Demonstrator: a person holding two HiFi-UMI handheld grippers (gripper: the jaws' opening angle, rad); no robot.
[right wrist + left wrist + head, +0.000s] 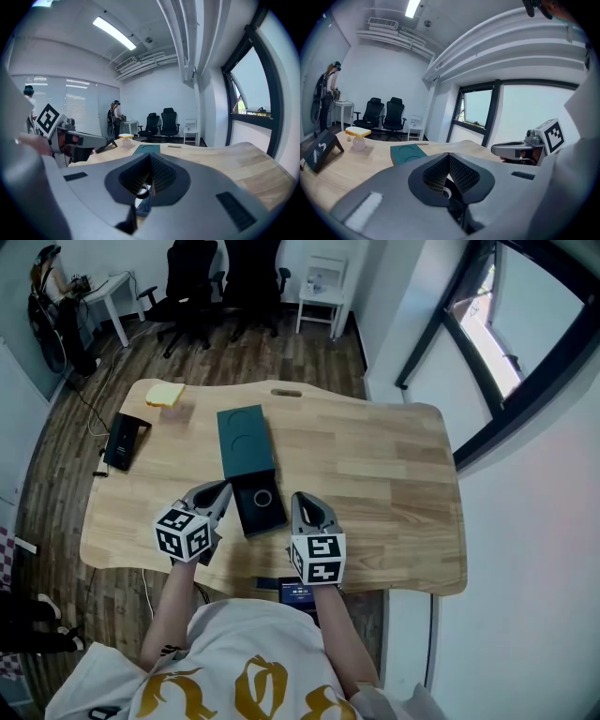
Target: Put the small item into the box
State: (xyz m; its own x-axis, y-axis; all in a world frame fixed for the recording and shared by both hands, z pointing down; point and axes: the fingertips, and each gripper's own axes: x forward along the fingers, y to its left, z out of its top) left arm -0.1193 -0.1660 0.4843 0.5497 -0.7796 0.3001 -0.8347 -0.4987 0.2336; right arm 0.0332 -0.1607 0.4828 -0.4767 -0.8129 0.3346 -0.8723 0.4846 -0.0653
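Observation:
A dark box base (259, 503) lies open on the wooden table (394, 474), and a small silver ring (262, 499) rests inside it. The dark green lid (244, 439) lies flat just beyond the base. My left gripper (222, 491) hovers at the base's left edge, jaws closed tip to tip with nothing held. My right gripper (304, 502) hovers at its right edge, also shut and empty. In the left gripper view the ring (445, 192) shows below the closed jaws, with the lid (408, 152) ahead. The right gripper view also shows the ring (143, 191) beneath the jaws.
A yellow block on a small pink cup (166, 397) and a black stand (125, 441) sit at the table's far left. A phone (300, 592) lies at the near edge. Office chairs (192, 282) and a person (49, 296) are beyond the table.

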